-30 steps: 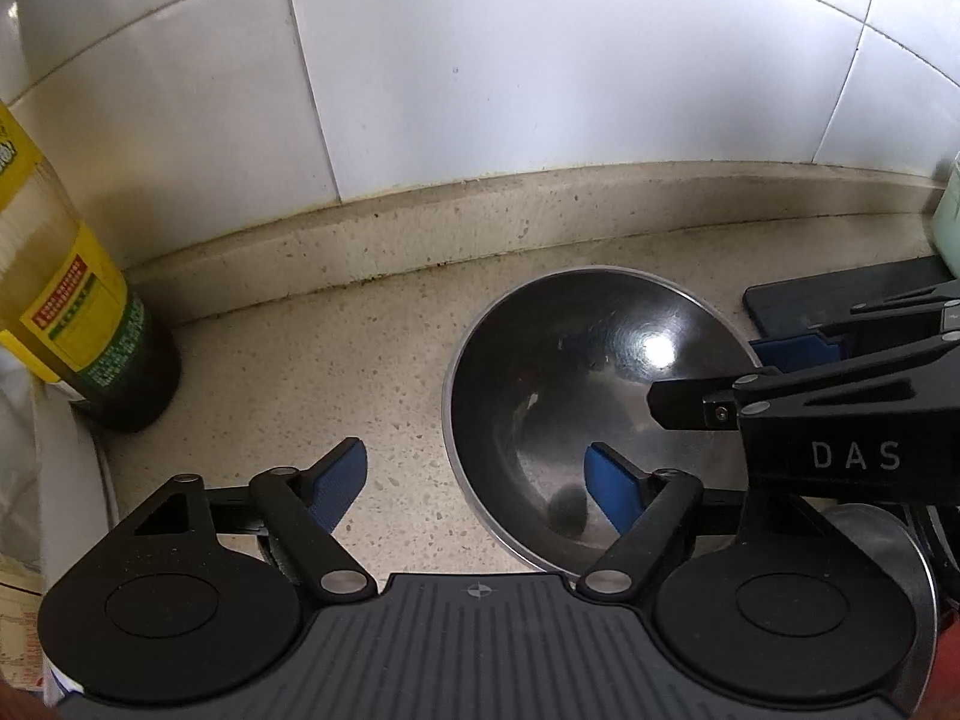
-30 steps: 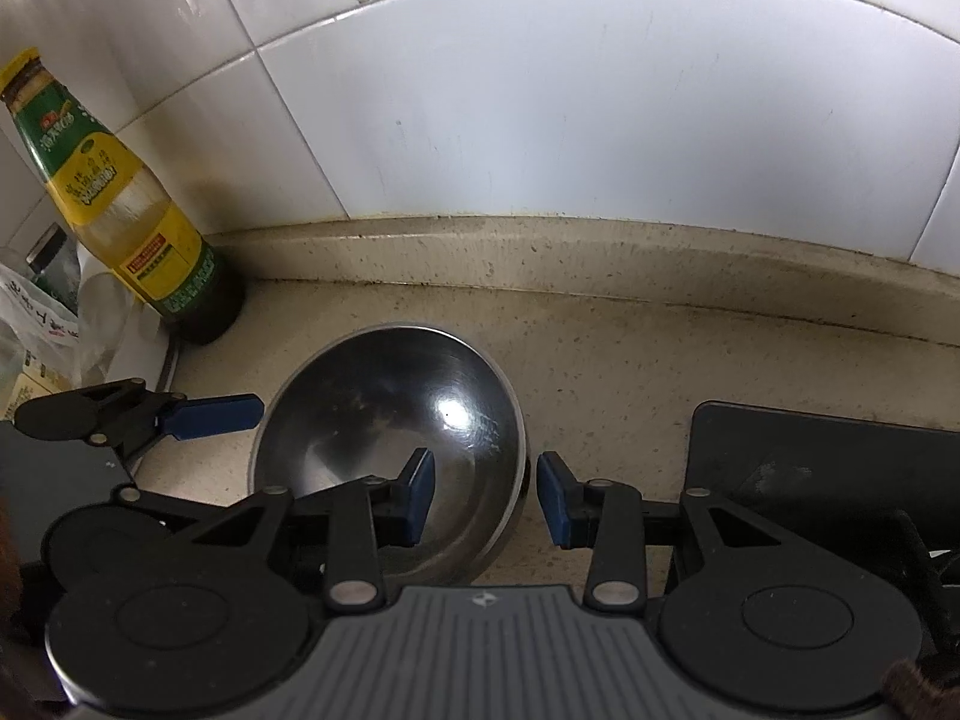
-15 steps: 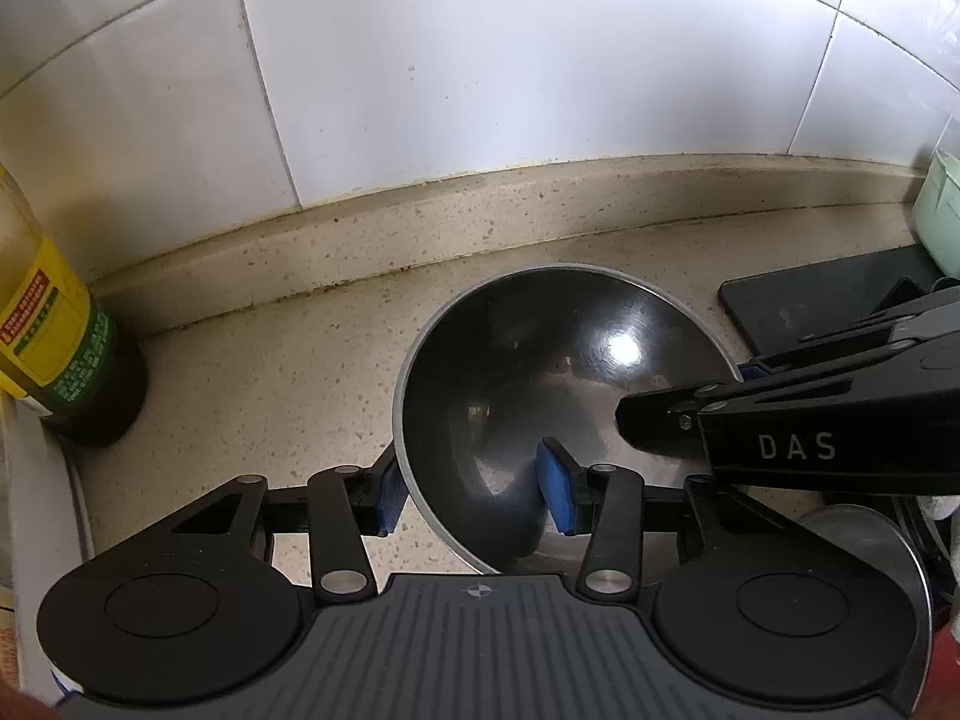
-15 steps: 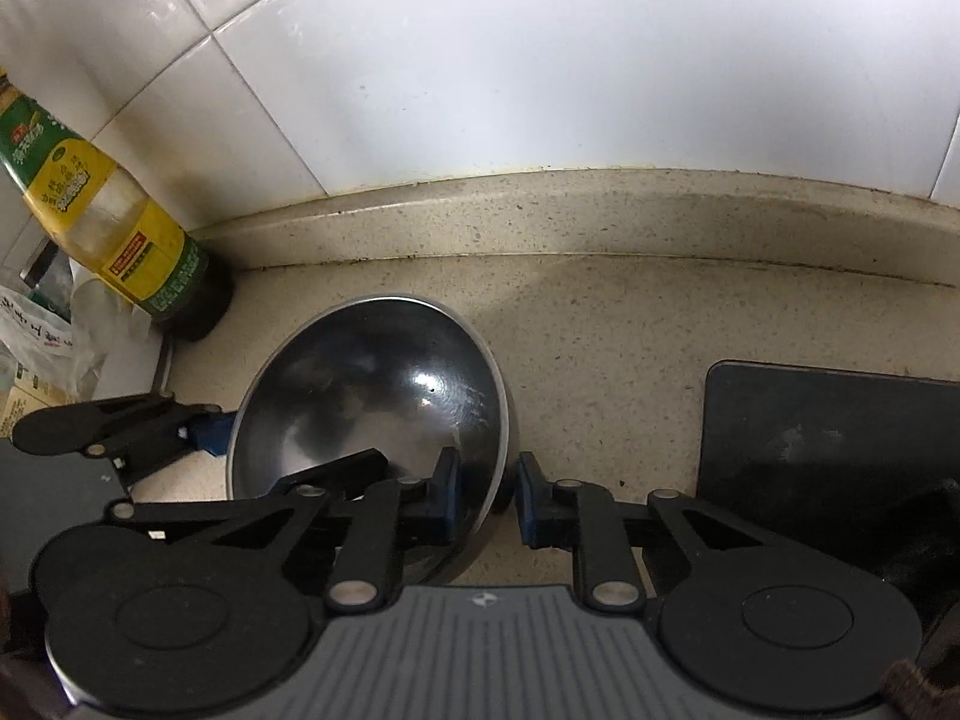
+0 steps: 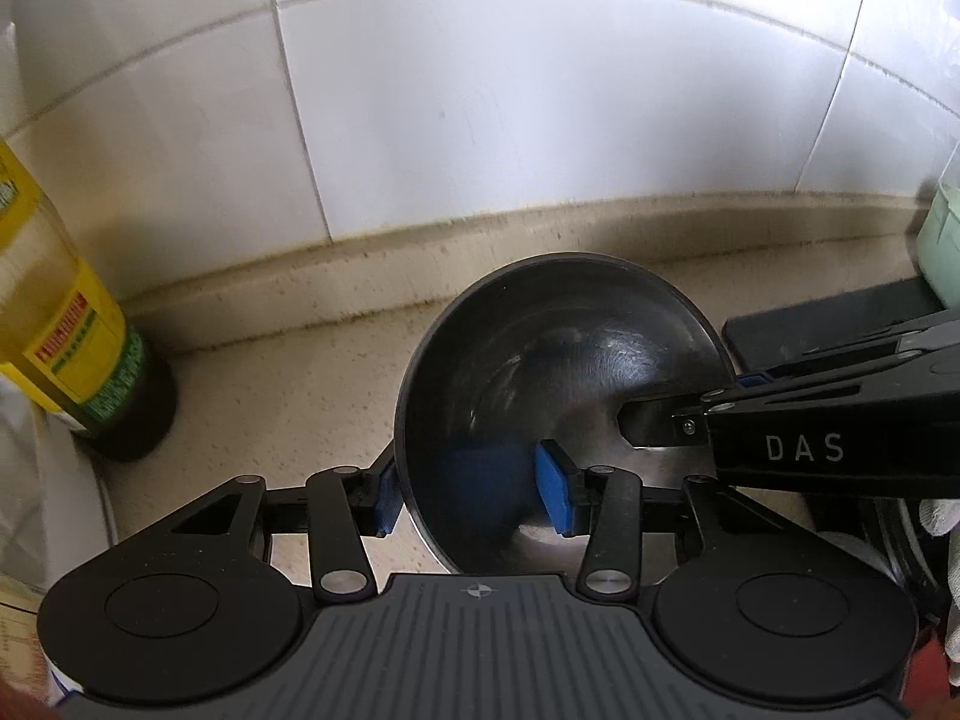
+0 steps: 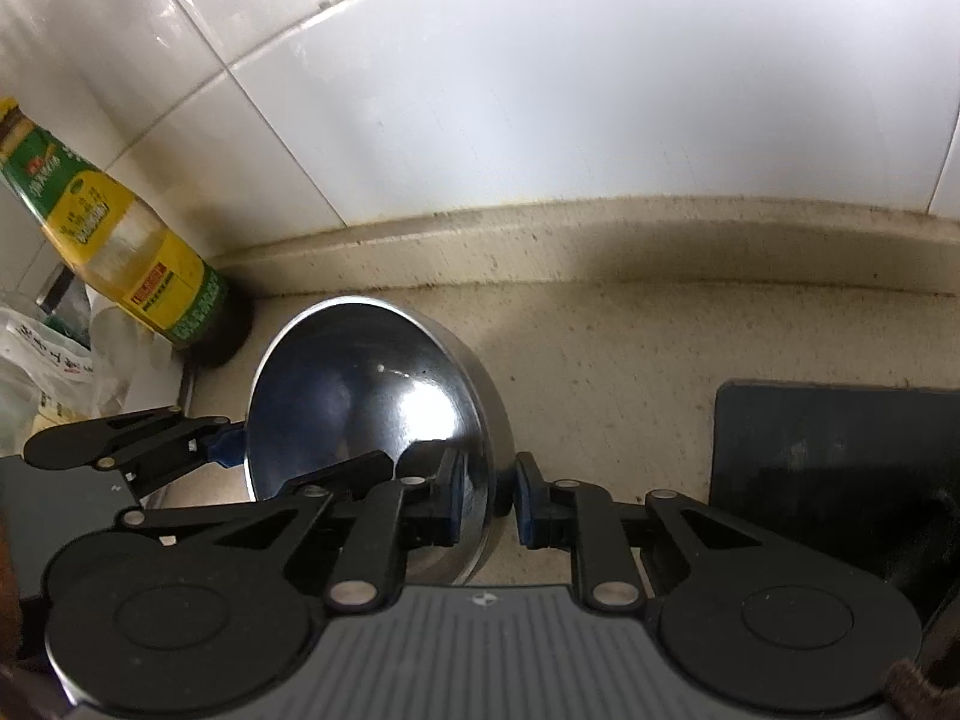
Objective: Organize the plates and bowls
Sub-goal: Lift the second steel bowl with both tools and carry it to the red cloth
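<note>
The round stainless-steel bowl (image 5: 564, 372) sits tipped between my two grippers, its rim pinched on both sides. My left gripper (image 5: 477, 495) has just closed: one blue pad is outside the wall, the other inside the bowl, both fingers (image 5: 555, 489) pressing the near left rim. My right gripper (image 6: 487, 504) has likewise just closed and clamps the opposite rim, one finger inside, one outside. Beyond my fingers lies the speckled beige surface (image 6: 600, 360) and the white tiled wall (image 5: 540, 120). A yellow-labelled glass bottle (image 6: 126, 252) stands well left of the fingers; a black mat (image 6: 840, 450) lies right.
</note>
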The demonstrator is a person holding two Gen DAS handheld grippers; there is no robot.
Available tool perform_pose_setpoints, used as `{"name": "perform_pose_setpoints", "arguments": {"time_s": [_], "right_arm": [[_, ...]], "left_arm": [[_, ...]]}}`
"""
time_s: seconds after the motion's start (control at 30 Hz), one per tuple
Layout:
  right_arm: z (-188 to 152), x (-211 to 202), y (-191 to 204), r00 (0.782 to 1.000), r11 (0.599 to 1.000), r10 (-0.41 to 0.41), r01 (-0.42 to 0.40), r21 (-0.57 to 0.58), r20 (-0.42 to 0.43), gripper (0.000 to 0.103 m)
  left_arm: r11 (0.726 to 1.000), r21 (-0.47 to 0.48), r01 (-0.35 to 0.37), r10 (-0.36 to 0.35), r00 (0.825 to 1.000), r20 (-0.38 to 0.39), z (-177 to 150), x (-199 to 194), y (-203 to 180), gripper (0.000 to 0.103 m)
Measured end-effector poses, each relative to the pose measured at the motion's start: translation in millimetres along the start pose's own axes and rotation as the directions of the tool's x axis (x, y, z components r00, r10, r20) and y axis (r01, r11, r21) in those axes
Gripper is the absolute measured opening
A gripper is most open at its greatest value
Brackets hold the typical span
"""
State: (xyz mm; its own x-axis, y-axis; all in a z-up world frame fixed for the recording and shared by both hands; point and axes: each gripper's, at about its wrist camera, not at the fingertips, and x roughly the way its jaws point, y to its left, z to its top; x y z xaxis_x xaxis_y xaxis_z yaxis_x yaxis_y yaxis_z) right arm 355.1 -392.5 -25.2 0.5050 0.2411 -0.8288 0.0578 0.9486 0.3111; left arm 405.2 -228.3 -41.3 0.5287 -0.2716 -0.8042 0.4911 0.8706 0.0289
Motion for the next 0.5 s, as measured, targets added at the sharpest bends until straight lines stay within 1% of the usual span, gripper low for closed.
{"name": "perform_pose_setpoints", "arguments": {"time_s": [0.27,0.5], "right_arm": [[6.7,-31.2,16.5,0.997,1.0,0.025,-0.024,-0.02,0.067,0.017],[3.2,-63.6,33.2,0.992,0.998,0.047,-0.041,-0.05,0.117,0.017]], "left_arm": [[1.0,-0.006,-0.023,0.024,0.997,0.07,8.4,-38.4,0.0,0.054],[0.999,-0.004,-0.052,0.052,0.991,0.126,8.2,-77.6,-5.8,0.056]]}}
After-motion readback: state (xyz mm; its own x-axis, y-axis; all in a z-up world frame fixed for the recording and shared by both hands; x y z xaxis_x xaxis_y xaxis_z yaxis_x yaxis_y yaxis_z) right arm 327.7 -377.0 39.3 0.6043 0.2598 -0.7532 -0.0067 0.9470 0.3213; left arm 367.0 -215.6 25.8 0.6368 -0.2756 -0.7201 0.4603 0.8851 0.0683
